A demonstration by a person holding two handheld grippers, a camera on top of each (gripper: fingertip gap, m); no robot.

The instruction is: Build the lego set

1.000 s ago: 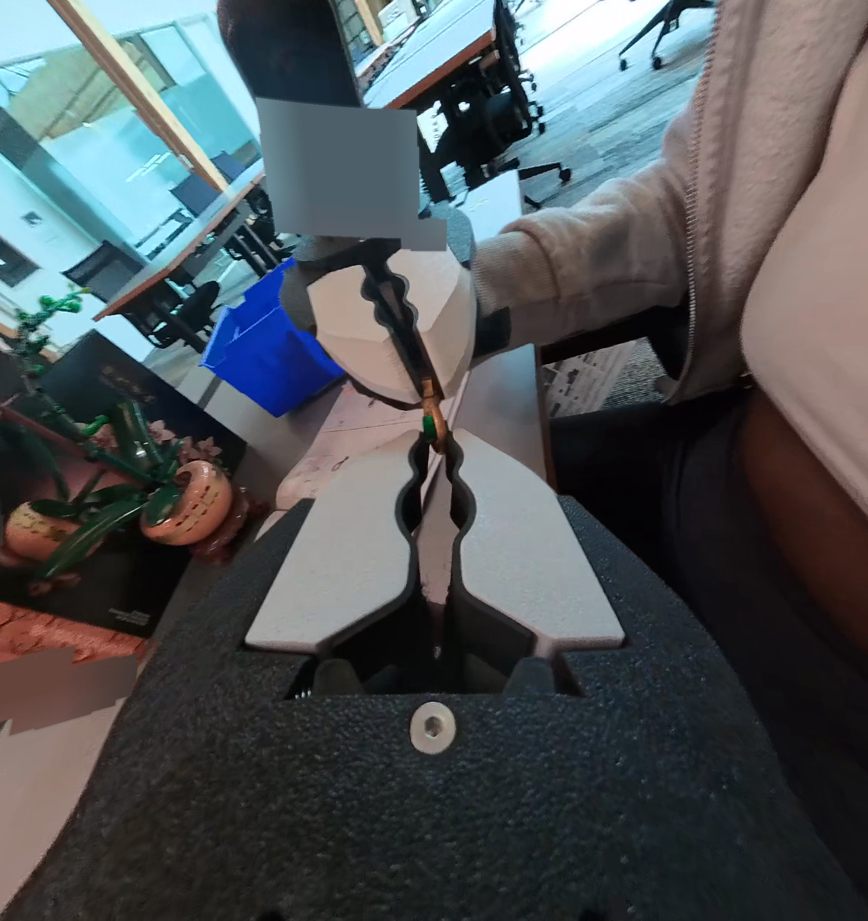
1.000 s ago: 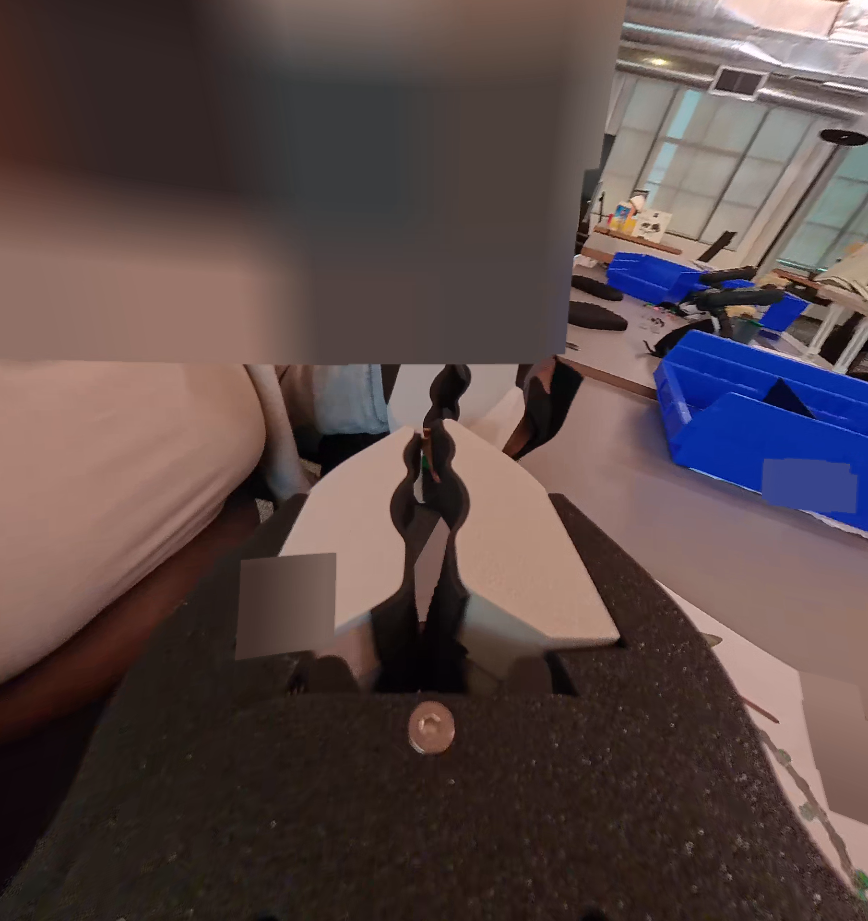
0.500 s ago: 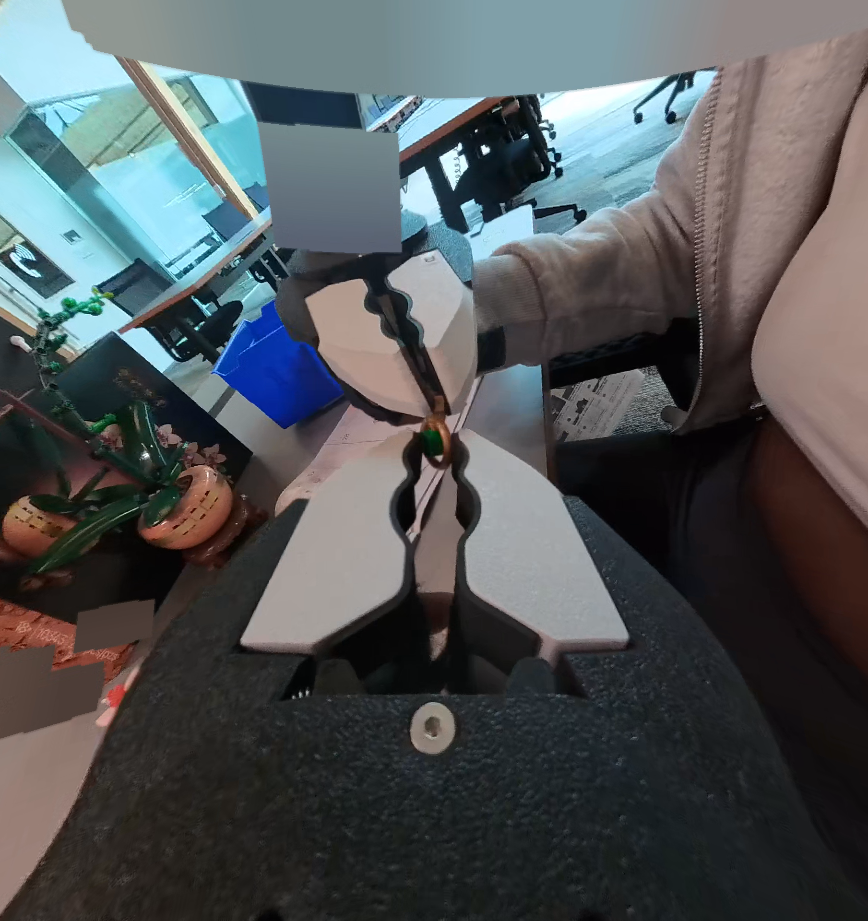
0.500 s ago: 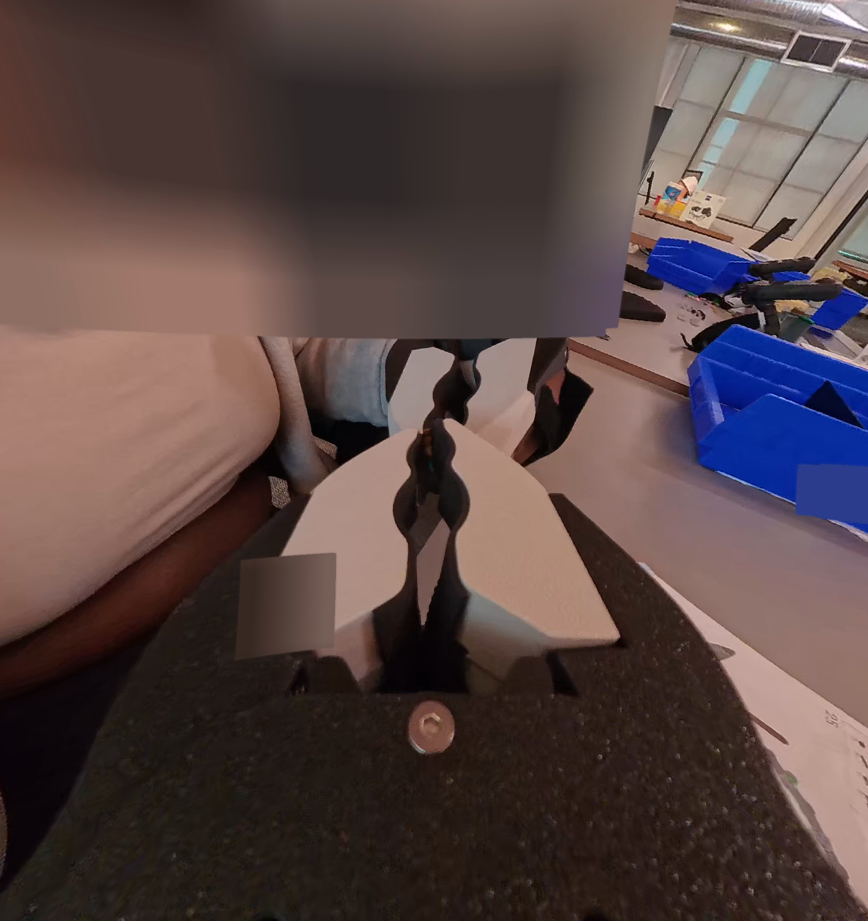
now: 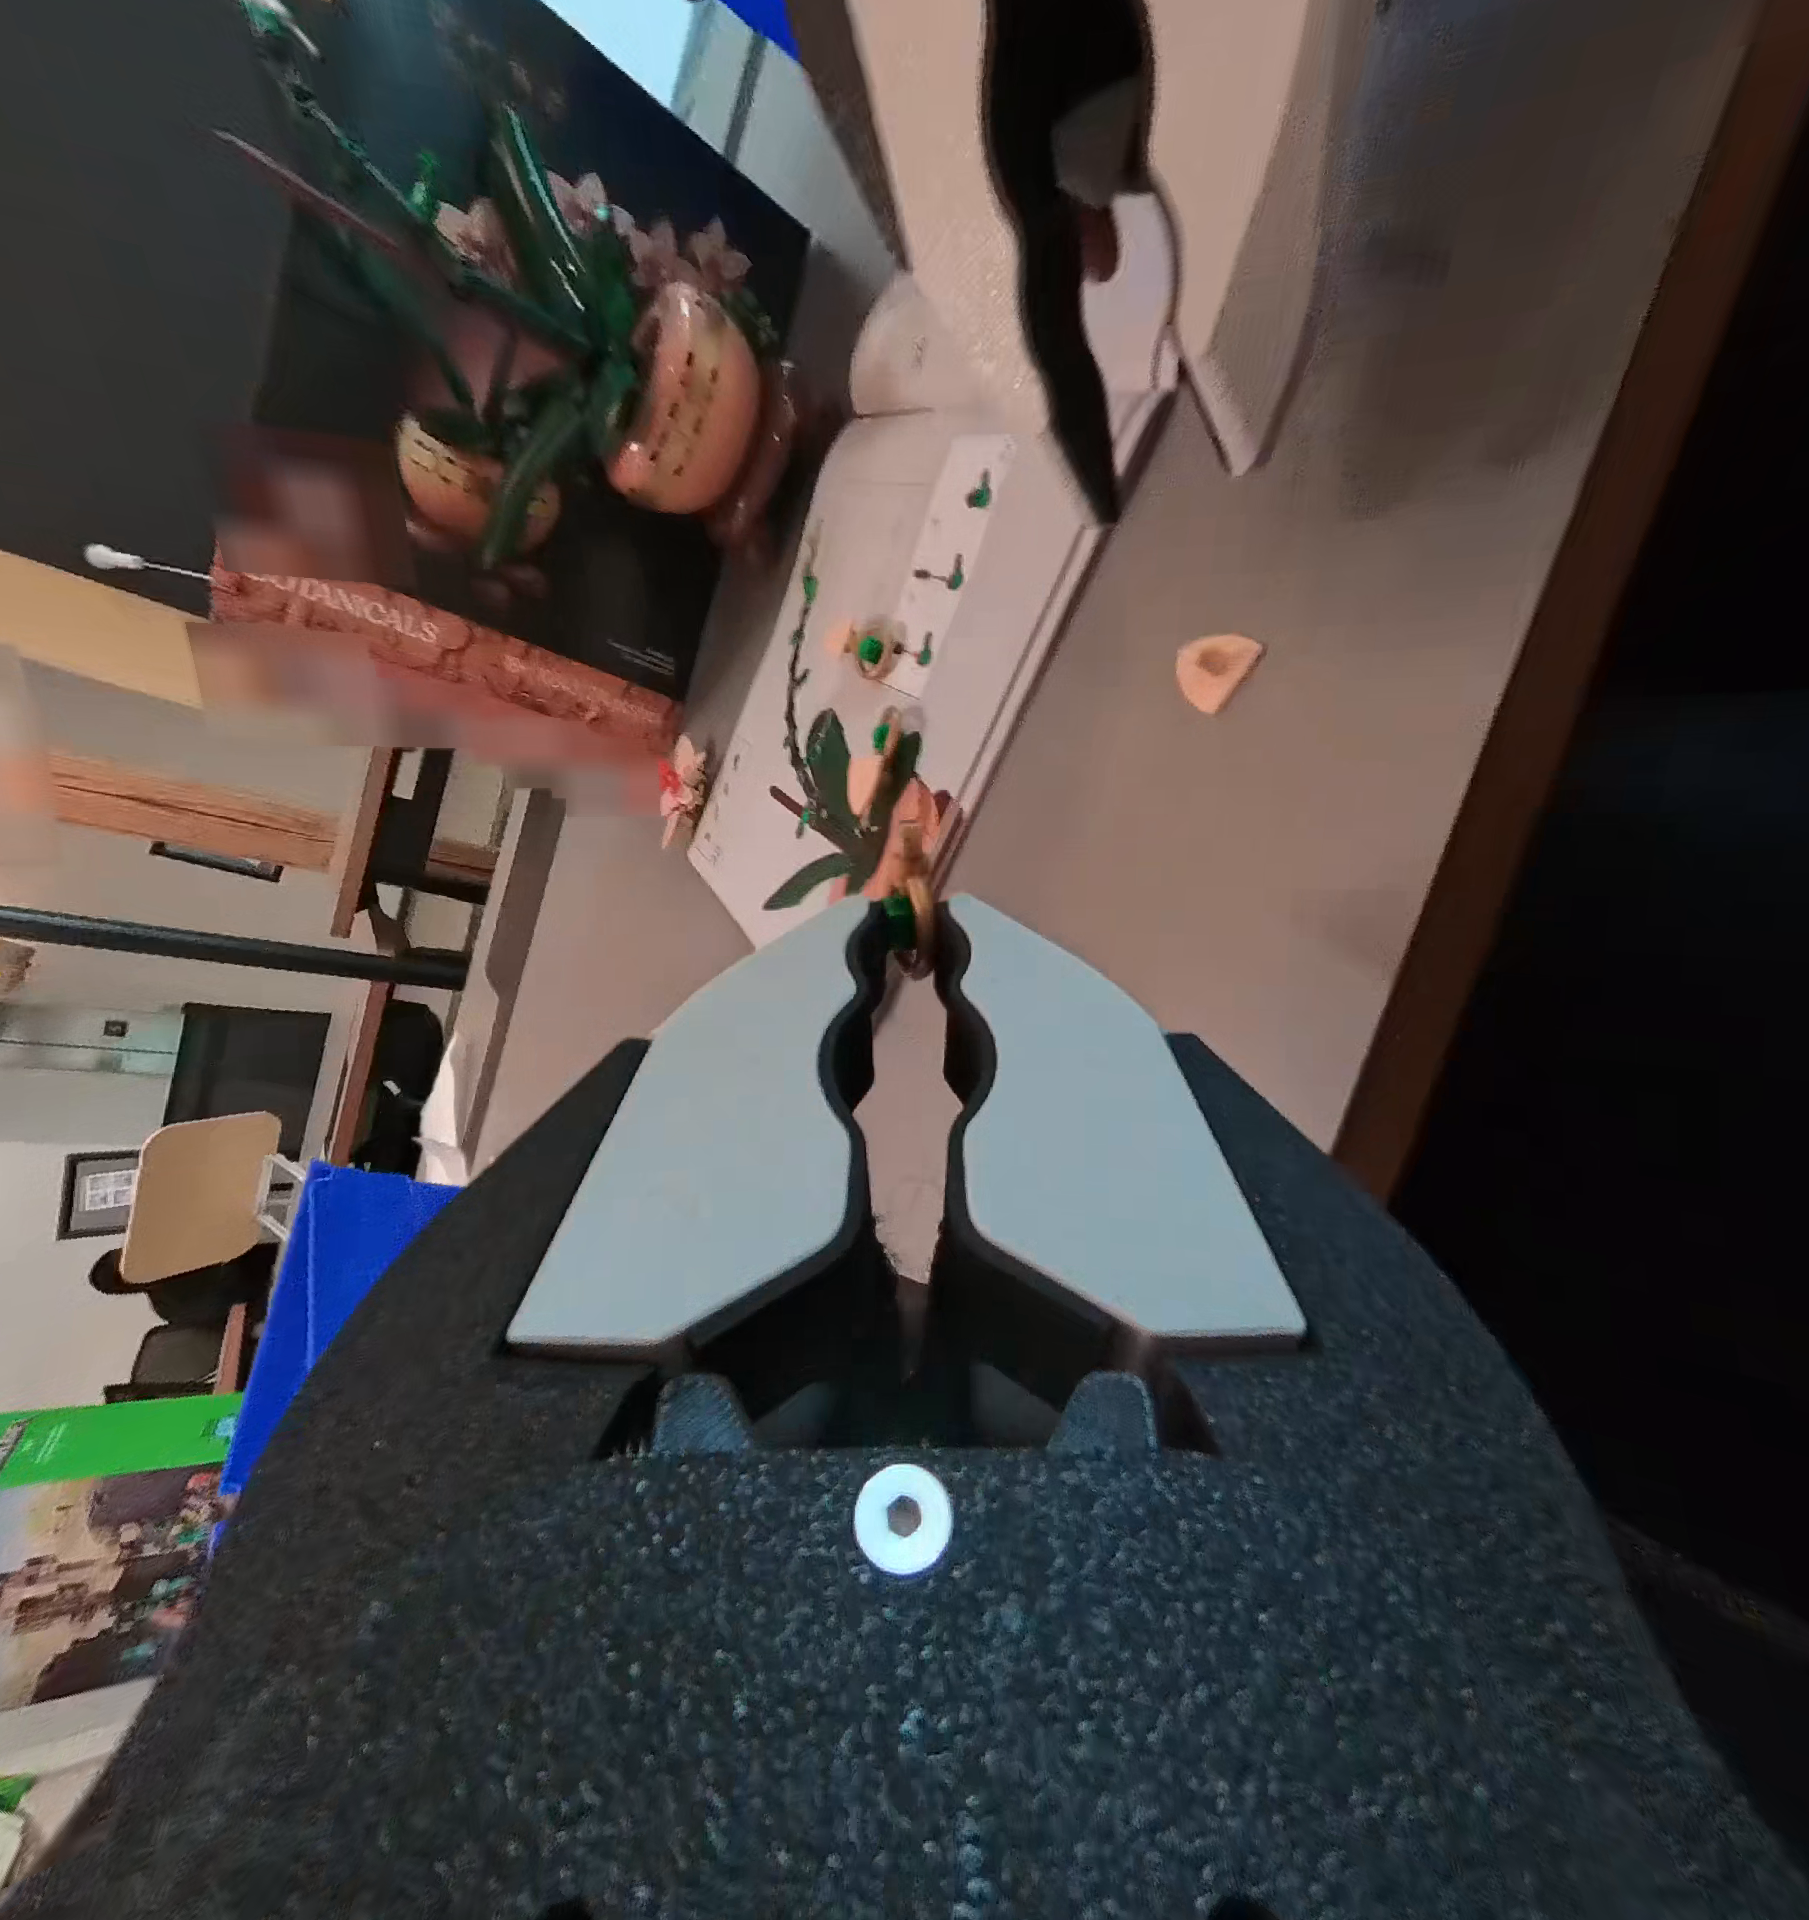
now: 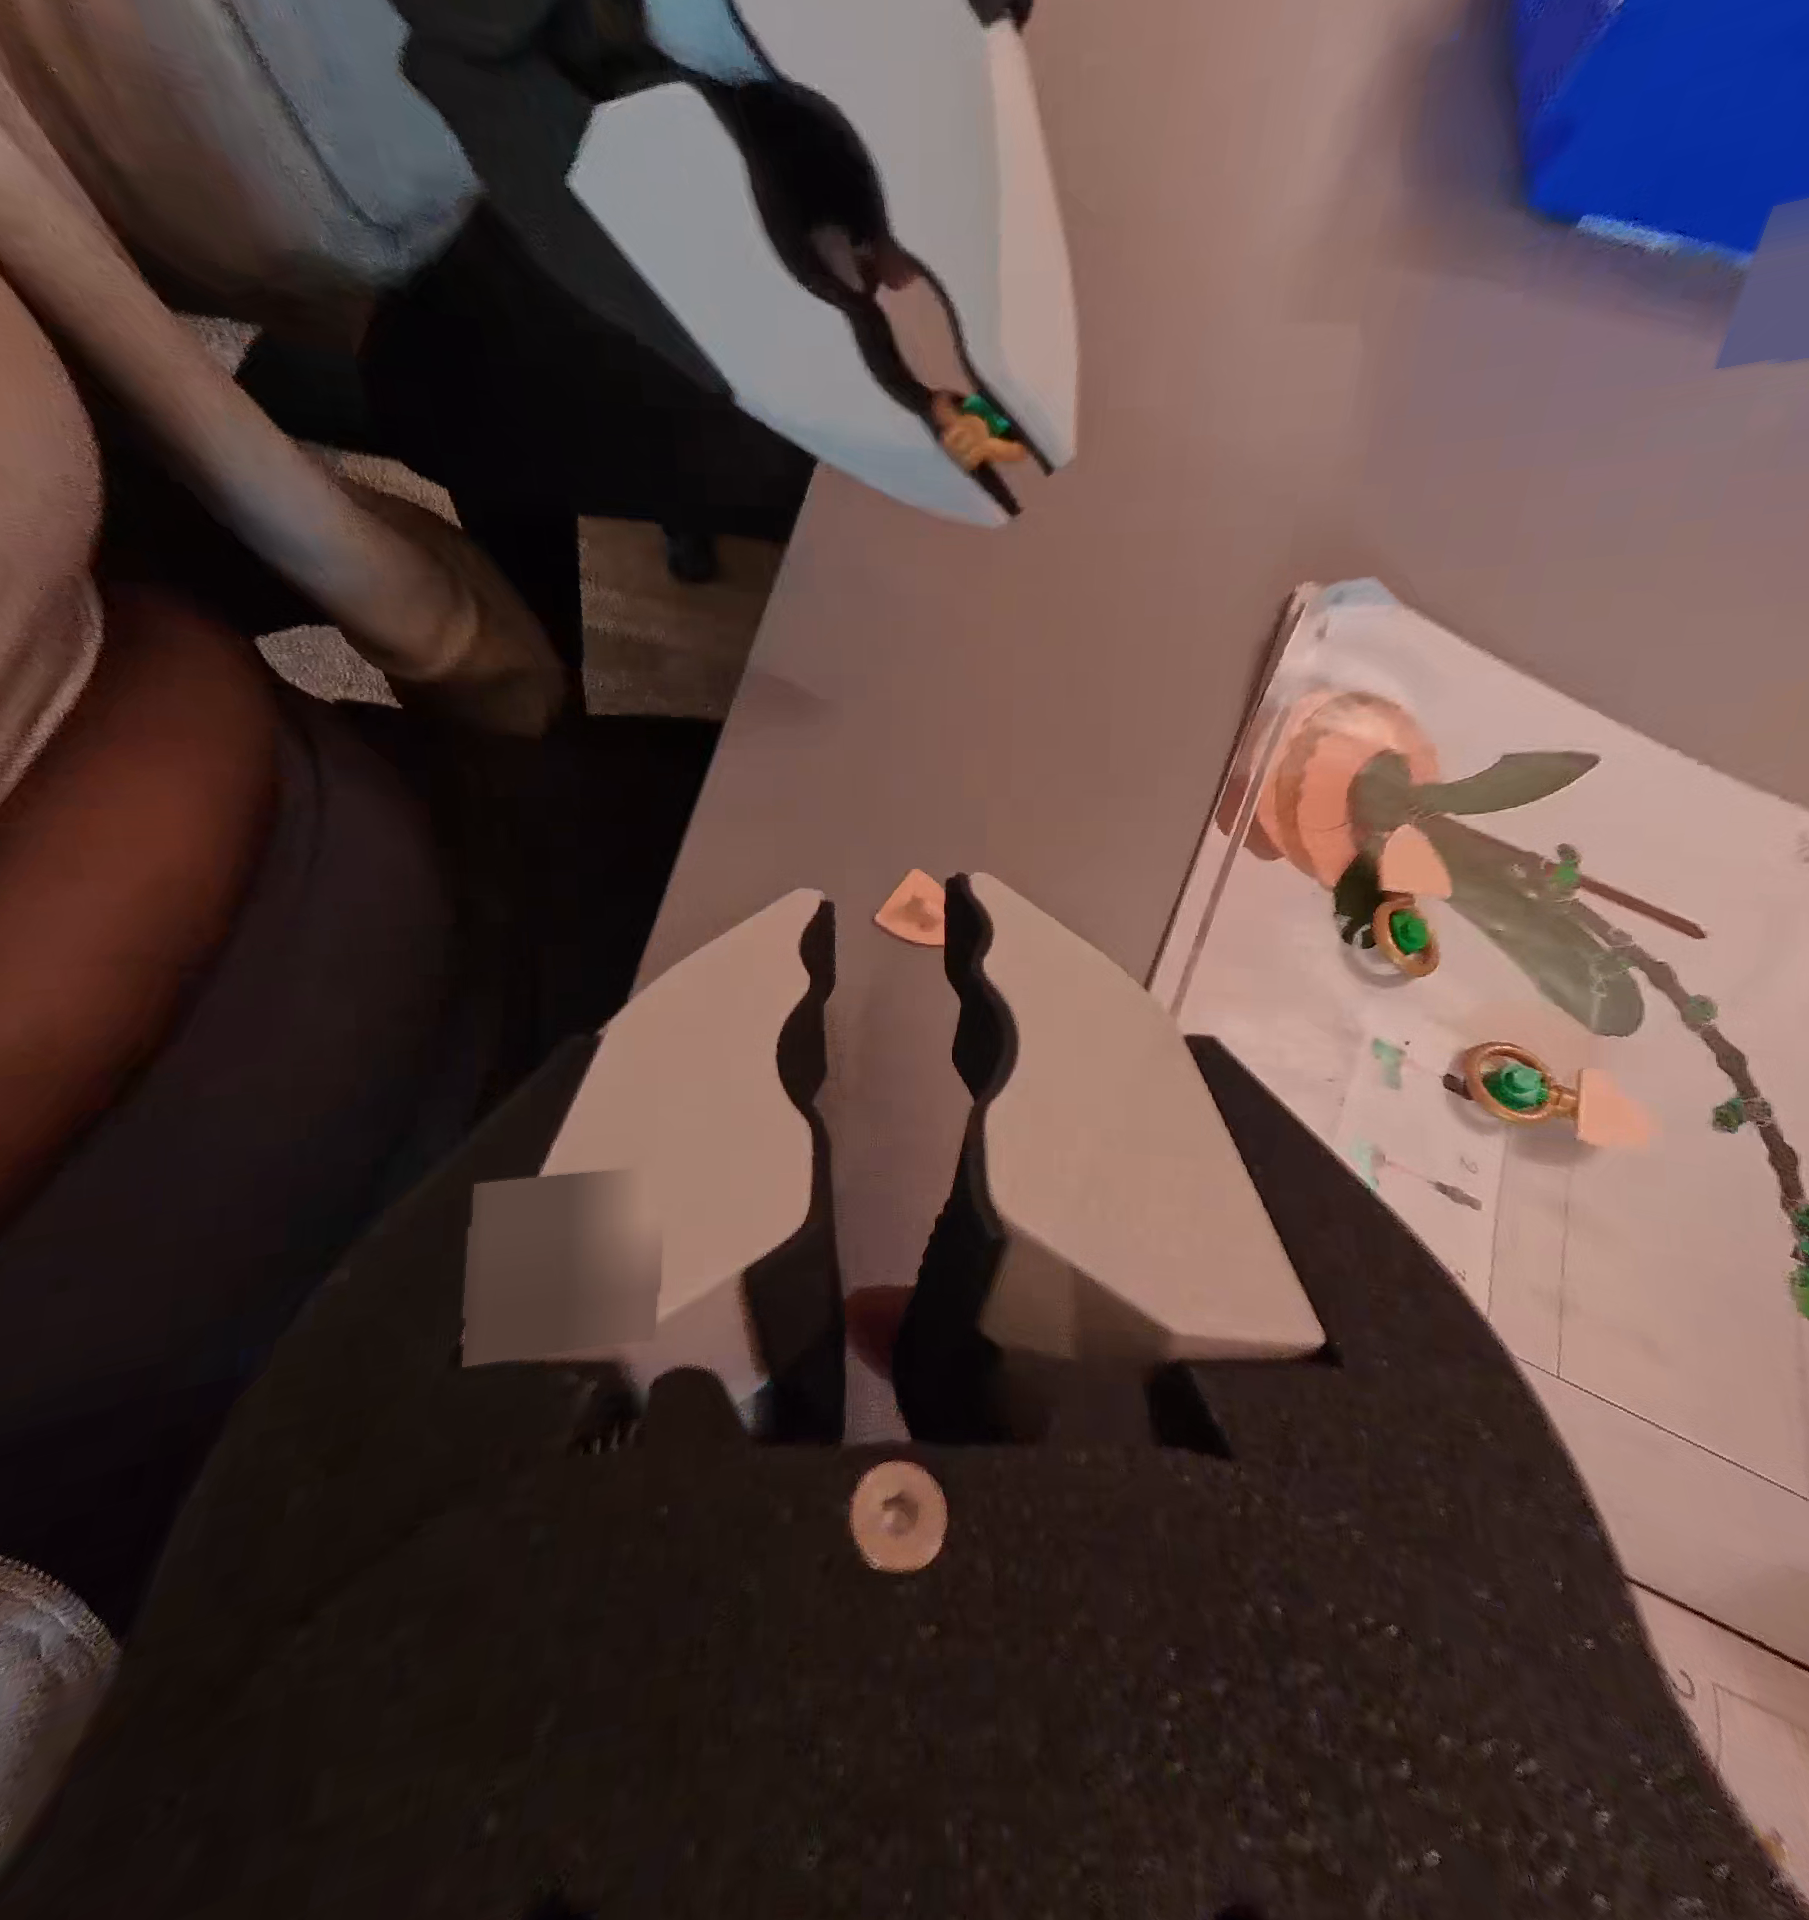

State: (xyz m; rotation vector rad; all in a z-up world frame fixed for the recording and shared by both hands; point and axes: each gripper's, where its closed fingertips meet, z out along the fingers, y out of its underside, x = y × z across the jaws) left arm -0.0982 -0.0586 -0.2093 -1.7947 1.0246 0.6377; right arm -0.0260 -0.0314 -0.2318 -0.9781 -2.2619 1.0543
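Note:
My left gripper (image 5: 908, 906) is shut on a small gold ring piece with a green stud (image 5: 915, 935). It also shows in the right wrist view (image 6: 1025, 488), held above the grey table with the ring piece (image 6: 967, 426) near its tips. My right gripper (image 6: 889, 909) is open and empty, low over the table. A peach petal-shaped piece (image 6: 915, 912) lies on the table just beyond its fingertips; it also shows in the left wrist view (image 5: 1217, 670). The right gripper shows blurred at the top of the left wrist view (image 5: 1097, 488).
An open instruction booklet (image 6: 1554, 1195) lies on the table to the right of the petal piece. The set's dark box (image 5: 412, 364) stands behind the booklet. A blue bin (image 6: 1658, 114) is at the far side. The table's brown edge (image 5: 1502, 727) runs close by, with the person's lap beyond it.
The two grippers have parted and swung down toward the table. My right gripper has opened and let go of the ring piece. My left gripper keeps the ring piece.

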